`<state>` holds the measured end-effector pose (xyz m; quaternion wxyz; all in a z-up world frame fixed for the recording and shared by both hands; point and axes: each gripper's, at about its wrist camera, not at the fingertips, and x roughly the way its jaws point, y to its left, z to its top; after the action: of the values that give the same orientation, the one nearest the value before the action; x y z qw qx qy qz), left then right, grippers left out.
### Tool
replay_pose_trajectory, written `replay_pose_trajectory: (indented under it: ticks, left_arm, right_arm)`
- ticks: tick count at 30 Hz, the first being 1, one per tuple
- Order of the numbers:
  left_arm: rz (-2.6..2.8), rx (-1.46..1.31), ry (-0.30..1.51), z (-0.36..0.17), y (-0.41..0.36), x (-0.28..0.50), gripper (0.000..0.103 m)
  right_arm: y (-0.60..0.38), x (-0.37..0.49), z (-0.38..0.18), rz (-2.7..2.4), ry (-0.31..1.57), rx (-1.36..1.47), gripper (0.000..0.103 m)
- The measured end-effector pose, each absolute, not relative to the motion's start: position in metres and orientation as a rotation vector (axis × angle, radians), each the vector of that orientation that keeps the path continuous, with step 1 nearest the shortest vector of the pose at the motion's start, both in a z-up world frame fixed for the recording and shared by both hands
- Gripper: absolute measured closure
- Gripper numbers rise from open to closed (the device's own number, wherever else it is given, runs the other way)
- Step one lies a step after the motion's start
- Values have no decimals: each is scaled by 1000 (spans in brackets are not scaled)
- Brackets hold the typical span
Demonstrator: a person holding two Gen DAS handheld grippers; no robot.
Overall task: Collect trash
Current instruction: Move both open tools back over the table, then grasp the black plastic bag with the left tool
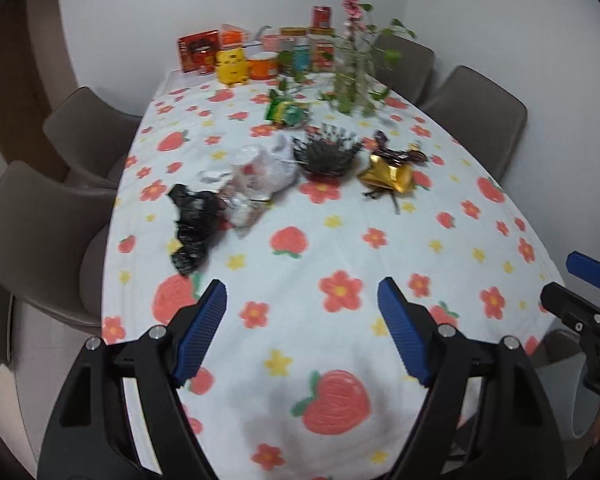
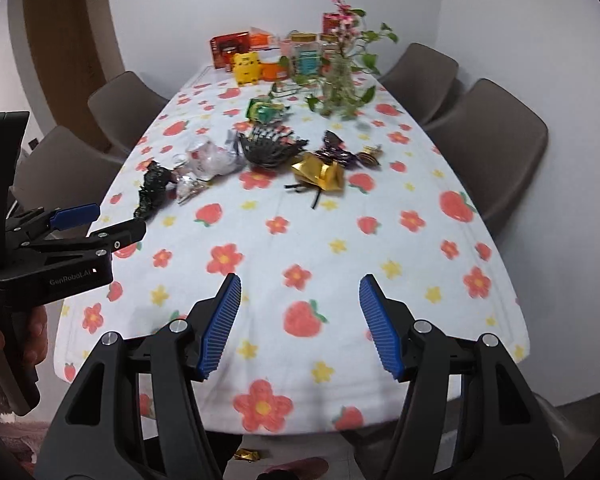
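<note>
Both claws hang over the near end of the counter (image 1: 452,248), and all the trash lies beyond them, in a band across the middle of the strawberry-print cloth.

In the left wrist view the left claw (image 1: 302,330) stands wide with nothing between its blue pads. From left to right above it lie a crumpled black plastic bag (image 1: 192,224) at centre left, a clear plastic bag (image 1: 260,180) touching it on its right, a dark wire basket (image 1: 328,156) at centre, and a gold foil wrapper (image 1: 392,174) right of centre. The black bag's long axis runs toward the claw, slanting from upper left to lower right. It is the nearest piece, up and to the left of the pads.

In the right wrist view the left claw shows side-on at the left edge, and the right claw (image 2: 300,324) is likewise wide and empty. Here the gold wrapper sits almost straight above its pads, a thin black strip (image 2: 314,196) trailing from it toward the camera, with dark candy wrappers (image 2: 340,150) just behind.

So I judge the black bag falls to the left hand and the gold wrapper to the right. A small gold scrap (image 2: 247,456) lies on the floor at the bottom edge.
</note>
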<state>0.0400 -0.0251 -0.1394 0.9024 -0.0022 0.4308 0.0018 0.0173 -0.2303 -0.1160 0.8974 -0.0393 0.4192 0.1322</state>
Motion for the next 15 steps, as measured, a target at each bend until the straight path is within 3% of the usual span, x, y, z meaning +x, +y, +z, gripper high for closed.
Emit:
replay_pose_trajectory:
  ticks: [7,15]
  left_arm:
    - [98,35,883,-145,50,65,25]
    - [62,79,927,-171,80,103,25]
  right_arm:
    - [-150,65,-118,348,872,-128,43]
    - [-94,119,-133,368,895,-150,43]
